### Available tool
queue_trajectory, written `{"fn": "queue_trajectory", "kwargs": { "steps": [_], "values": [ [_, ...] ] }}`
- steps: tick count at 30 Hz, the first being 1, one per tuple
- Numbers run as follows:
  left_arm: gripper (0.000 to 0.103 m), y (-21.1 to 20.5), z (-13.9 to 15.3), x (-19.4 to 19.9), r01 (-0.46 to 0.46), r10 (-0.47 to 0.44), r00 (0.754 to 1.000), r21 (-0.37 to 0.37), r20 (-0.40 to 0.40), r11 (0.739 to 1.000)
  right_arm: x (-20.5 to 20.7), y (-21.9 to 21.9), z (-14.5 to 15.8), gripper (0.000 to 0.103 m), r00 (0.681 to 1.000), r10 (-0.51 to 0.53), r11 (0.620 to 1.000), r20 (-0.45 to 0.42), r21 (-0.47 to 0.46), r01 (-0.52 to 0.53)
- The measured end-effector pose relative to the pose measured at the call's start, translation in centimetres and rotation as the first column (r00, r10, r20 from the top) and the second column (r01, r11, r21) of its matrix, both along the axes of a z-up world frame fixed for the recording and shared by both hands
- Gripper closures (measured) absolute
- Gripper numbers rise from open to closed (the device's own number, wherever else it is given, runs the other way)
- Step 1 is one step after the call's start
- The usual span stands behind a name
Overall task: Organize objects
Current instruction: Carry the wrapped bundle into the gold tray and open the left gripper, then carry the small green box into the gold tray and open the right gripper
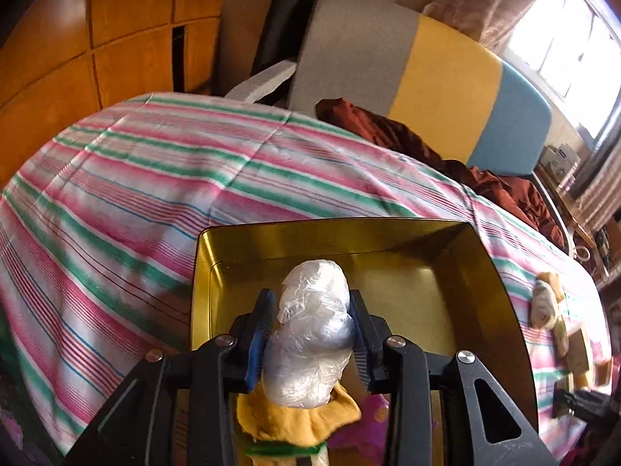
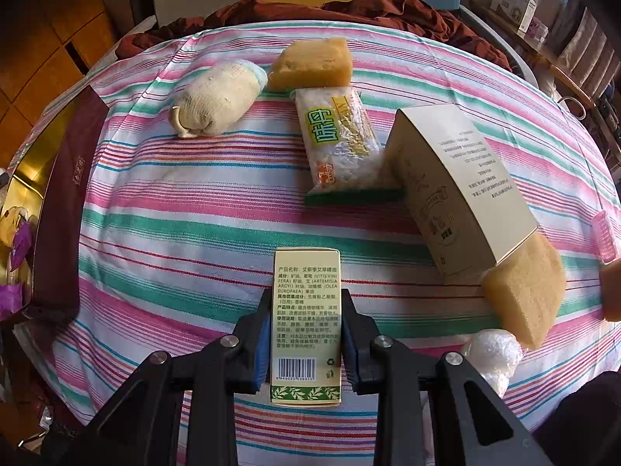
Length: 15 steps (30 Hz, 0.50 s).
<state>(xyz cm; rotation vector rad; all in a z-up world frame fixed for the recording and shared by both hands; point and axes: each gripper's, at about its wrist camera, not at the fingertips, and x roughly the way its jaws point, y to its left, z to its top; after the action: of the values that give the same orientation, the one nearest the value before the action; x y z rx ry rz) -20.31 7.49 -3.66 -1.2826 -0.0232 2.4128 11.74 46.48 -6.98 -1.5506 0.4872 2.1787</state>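
Note:
My left gripper [image 1: 314,303] is shut on a bundle wrapped in clear plastic [image 1: 314,310], held over the open gold tin box [image 1: 500,310]. Inside the box, below the bundle, lie a yellow cloth item [image 1: 341,415] and something magenta [image 1: 374,407]. My right gripper [image 2: 306,303] is shut on a small cream carton with printed text and a barcode [image 2: 306,291], just above the striped cloth [image 2: 194,202]. On the cloth in the right wrist view lie a gauze pouch [image 2: 217,101], a sponge [image 2: 310,64], a packet [image 2: 337,139], a beige carton [image 2: 458,186], another sponge [image 2: 524,295] and a plastic-wrapped ball [image 2: 493,353].
The box's maroon side [image 2: 66,202] stands at the left edge of the right wrist view. A rust-brown cloth [image 1: 496,182] and a grey, yellow and blue headboard [image 1: 446,77] lie behind the bed. Wooden cupboards [image 1: 97,39] stand at the left, shelves [image 2: 562,50] at the right.

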Motion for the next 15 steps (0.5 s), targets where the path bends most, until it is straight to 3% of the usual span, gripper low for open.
{"fn": "queue_trajectory", "kwargs": {
  "steps": [7,10,15],
  "values": [
    [0.06,0.1,-1.7,-1.1,-0.022,0.024,0.999,-0.058,0.027,0.998,-0.2,-0.2,-0.1,0.073,1.0,0.003,1.0,0.002,0.004,-0.003],
    [0.046,-0.2,-1.5,-0.7,-0.029,0.03,0.999,-0.044,0.022,0.999,-0.3,-0.3,0.0,0.073,1.0,0.004,1.0,0.002,0.006,-0.004],
    [0.046,-1.4,-0.1,1.4,-0.052,0.052,0.998,-0.019,-0.019,0.998,-0.7,-0.6,-0.1,0.073,1.0,0.008,1.0,0.0,0.004,-0.008]
  ]
}}
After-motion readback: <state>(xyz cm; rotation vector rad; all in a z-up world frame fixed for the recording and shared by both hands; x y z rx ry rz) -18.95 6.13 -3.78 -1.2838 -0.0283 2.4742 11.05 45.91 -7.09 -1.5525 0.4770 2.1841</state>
